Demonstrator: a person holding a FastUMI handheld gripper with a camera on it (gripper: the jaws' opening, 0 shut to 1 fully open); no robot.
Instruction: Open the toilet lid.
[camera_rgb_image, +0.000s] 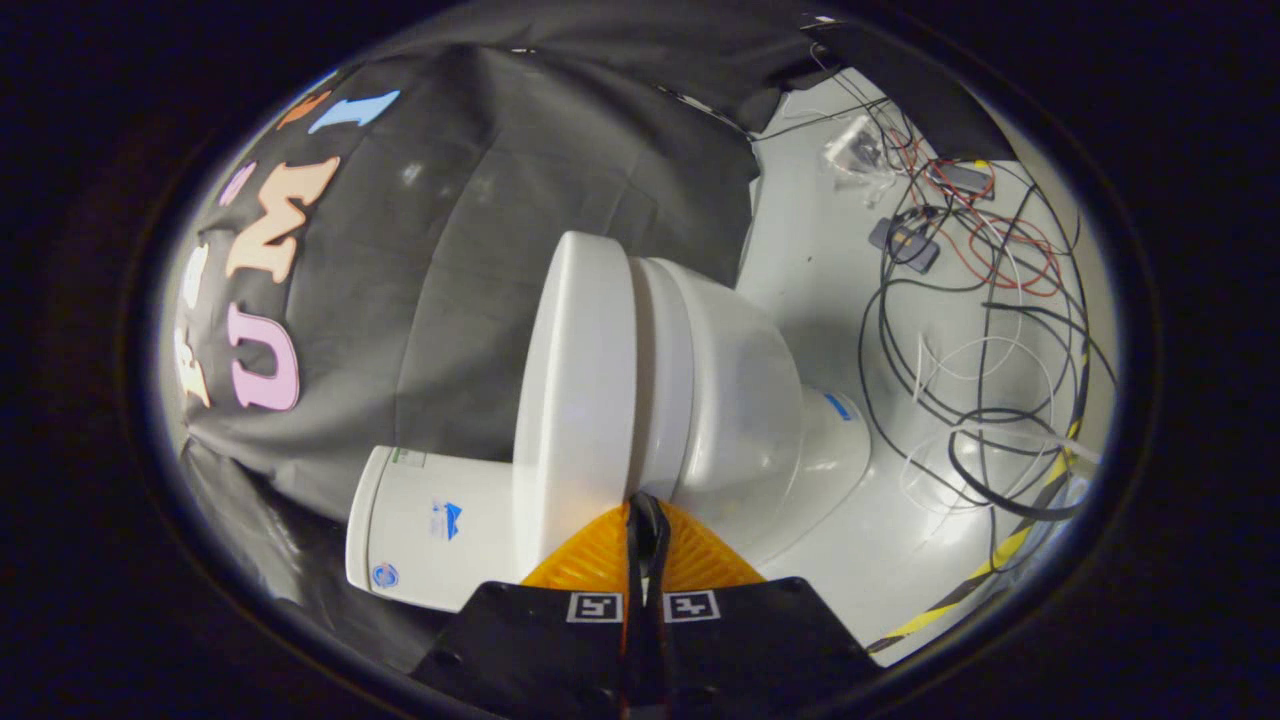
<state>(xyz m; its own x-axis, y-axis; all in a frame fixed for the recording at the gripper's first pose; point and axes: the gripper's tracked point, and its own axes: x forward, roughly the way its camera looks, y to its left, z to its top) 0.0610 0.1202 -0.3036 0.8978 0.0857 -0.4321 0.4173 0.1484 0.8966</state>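
A white toilet appears turned on its side: its tank (425, 530) lies furthest left, then the closed toilet lid (575, 390) edge-on, then the bowl (740, 400) and base. The gripper (647, 515) has its fingers pressed together, holding nothing, tips at the seam where lid meets bowl; best to slip a tip under the lid's rim and lever it gently away from the bowl. Right of the toilet, a pale floor (800, 250) carries tangled cables (1000, 330).
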